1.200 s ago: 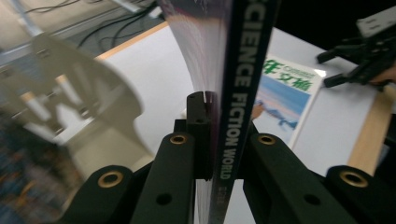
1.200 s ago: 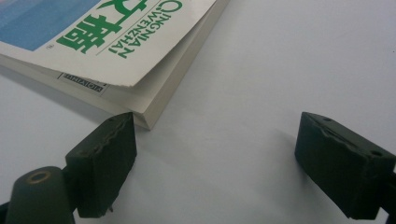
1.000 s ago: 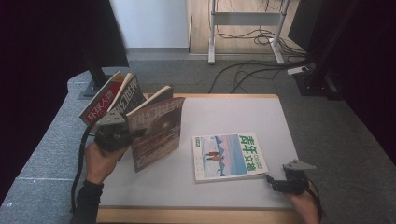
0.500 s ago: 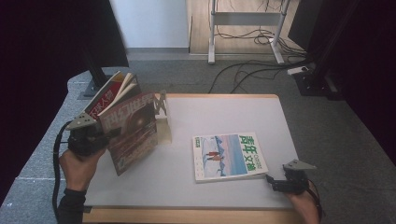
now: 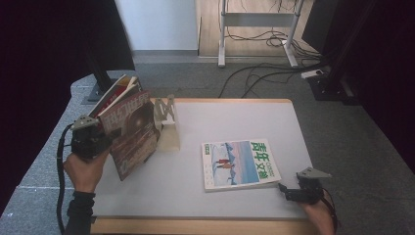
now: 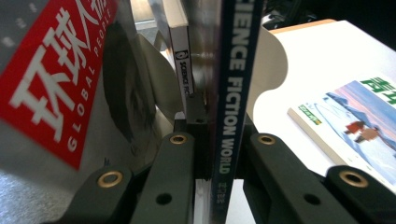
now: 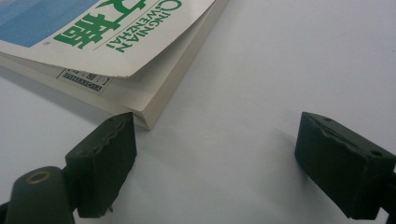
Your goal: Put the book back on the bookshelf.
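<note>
My left gripper (image 5: 105, 142) is pinched tight on a magazine (image 5: 134, 139), the jaws clamped on its dark blue spine (image 6: 229, 107) that reads Science Fiction World, and I hold it upright and a little tilted above the left part of the white table (image 5: 244, 122). Right behind it other magazines lean at the table's far left corner, the nearest a red-covered one (image 6: 46, 88) with white lettering, and a pale bookend (image 5: 166, 125) stands just to the magazine's right. My right gripper (image 5: 288, 192) rests low on the table near the front right corner with its jaws spread wide and nothing between them; one pad sits just beside the corner of a green-titled magazine (image 5: 240, 164) that lies flat in the middle of the table
</note>
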{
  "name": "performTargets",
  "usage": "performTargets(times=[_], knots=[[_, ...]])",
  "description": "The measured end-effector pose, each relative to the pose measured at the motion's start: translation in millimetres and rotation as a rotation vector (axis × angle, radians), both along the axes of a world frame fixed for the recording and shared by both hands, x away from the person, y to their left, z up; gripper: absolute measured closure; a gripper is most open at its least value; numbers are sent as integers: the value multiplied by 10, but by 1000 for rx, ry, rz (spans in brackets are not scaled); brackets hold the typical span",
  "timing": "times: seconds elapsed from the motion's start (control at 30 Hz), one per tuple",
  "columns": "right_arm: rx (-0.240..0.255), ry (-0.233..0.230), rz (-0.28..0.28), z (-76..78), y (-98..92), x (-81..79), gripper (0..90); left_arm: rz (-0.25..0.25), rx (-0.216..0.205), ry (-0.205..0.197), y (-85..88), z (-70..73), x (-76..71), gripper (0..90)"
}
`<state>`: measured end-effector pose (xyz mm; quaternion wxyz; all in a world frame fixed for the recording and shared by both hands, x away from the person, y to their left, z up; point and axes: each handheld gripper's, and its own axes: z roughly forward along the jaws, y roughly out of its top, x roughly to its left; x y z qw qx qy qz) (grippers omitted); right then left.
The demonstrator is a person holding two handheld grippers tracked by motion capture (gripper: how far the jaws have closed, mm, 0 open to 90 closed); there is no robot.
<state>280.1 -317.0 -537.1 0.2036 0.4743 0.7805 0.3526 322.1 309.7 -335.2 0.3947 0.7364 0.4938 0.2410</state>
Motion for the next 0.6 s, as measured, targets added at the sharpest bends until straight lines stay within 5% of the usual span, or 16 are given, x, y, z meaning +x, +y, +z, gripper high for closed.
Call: performTargets(times=[0.23,0.6], knots=[[0,0,1,0,-1,1,122,6,8,-4,-135,-96,154,843],[2,1,1,-1,-2,1,121,17,-4,-30,-180,-126,157,842]])
